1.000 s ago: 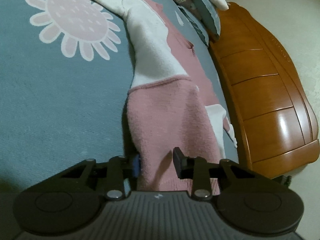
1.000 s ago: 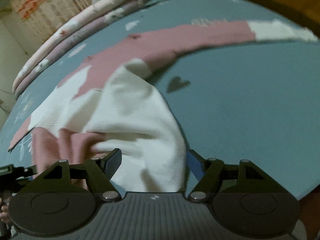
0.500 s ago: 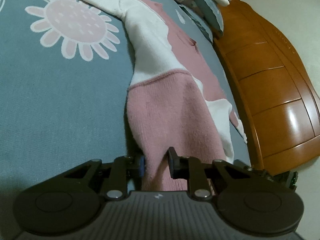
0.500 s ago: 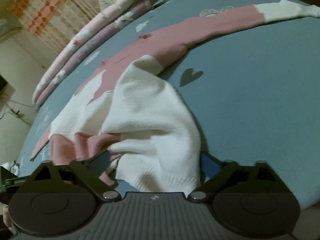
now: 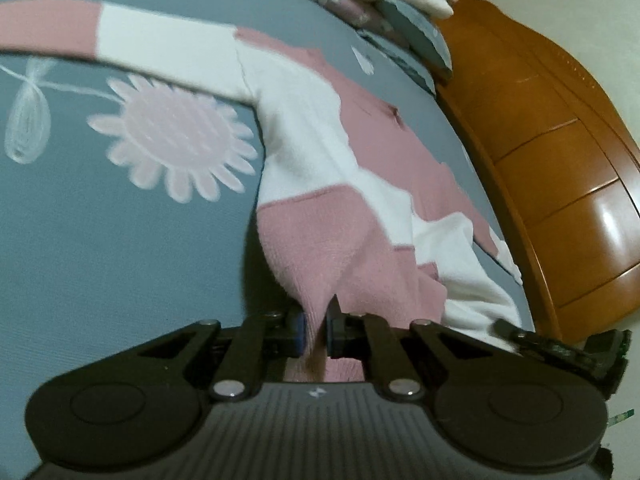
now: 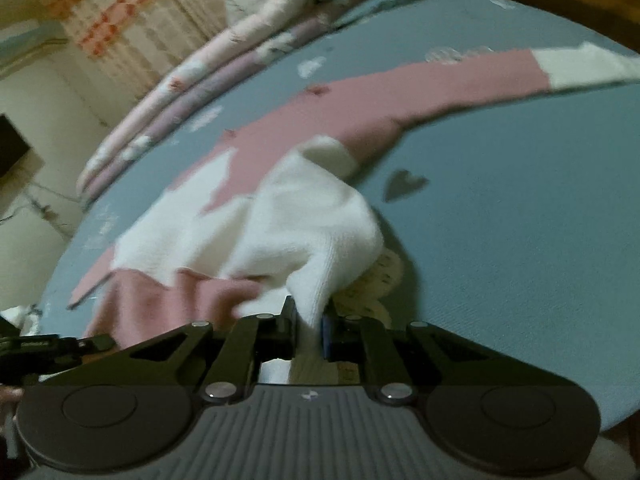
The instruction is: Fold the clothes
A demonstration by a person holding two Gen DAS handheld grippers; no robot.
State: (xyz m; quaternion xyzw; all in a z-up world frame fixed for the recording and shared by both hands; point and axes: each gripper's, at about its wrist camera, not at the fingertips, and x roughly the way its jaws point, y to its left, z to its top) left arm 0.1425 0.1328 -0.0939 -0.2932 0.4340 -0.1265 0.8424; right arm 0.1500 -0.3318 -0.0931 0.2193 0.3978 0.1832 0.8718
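Observation:
A pink and white knitted sweater lies spread on a blue-grey bedspread, sleeves stretched out to both sides. My left gripper is shut on the pink hem corner, which rises off the bed. In the right wrist view the same sweater shows its white part bunched and lifted, and my right gripper is shut on that white hem corner. The other gripper pokes in at the lower left there, and the right one shows at the lower right of the left wrist view.
An orange wooden headboard borders the bed on the right. Rolled quilts and pillows lie along the far edge. A pink daisy print marks the bedspread left of the sweater. Curtains hang behind the bed.
Both grippers have shut on the sweater's bottom hem, left on pink, right on white, and lifted the corners off the bed. The cloth now bunches up between them.

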